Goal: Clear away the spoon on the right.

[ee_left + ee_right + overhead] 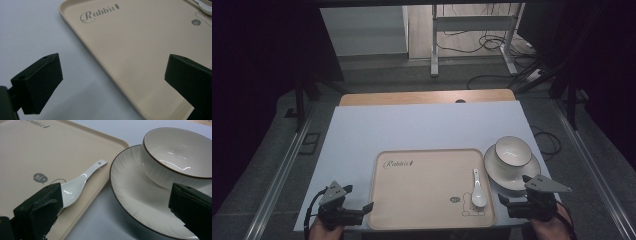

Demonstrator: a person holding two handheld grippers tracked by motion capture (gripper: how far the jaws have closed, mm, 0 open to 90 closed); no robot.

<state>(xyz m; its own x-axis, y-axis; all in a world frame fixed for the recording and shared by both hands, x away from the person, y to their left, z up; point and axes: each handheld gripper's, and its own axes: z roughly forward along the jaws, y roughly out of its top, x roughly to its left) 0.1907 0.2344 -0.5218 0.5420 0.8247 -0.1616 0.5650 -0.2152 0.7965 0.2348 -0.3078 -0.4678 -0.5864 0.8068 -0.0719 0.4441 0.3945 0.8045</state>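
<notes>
A white table (362, 140) is seen from the high view, with a strip of wooden board (427, 97) showing along its far edge. On the near half of the table a beige tray (422, 185) is laid flat; the word "Rabbit" is printed near its far left corner, and a small "hi" bubble with a line drawing is printed near its near right corner. Just beside the tray's right edge a white plate (532, 167) with a dark rim is set on the table, and a white bowl (513, 151), also dark-rimmed, is stood on the plate toward its far side. A white ceramic spoon (478, 190) is laid on the right part of the tray, its scoop toward the person and its handle pointing away; in the right gripper view the spoon (80, 182) is seen lying close to the tray's raised edge.

The left gripper (362, 210) is held low at the tray's near left corner. In the left gripper view its jaws are spread wide, one over the bare table and the other over the tray (130, 50), and nothing is held between them.

The right gripper (511, 202) is held at the near right, by the plate's near rim. In the right gripper view its jaws are likewise spread wide and empty, with the spoon's scoop behind one jaw and the plate (130, 202) and bowl (175, 157) by the other.
</notes>
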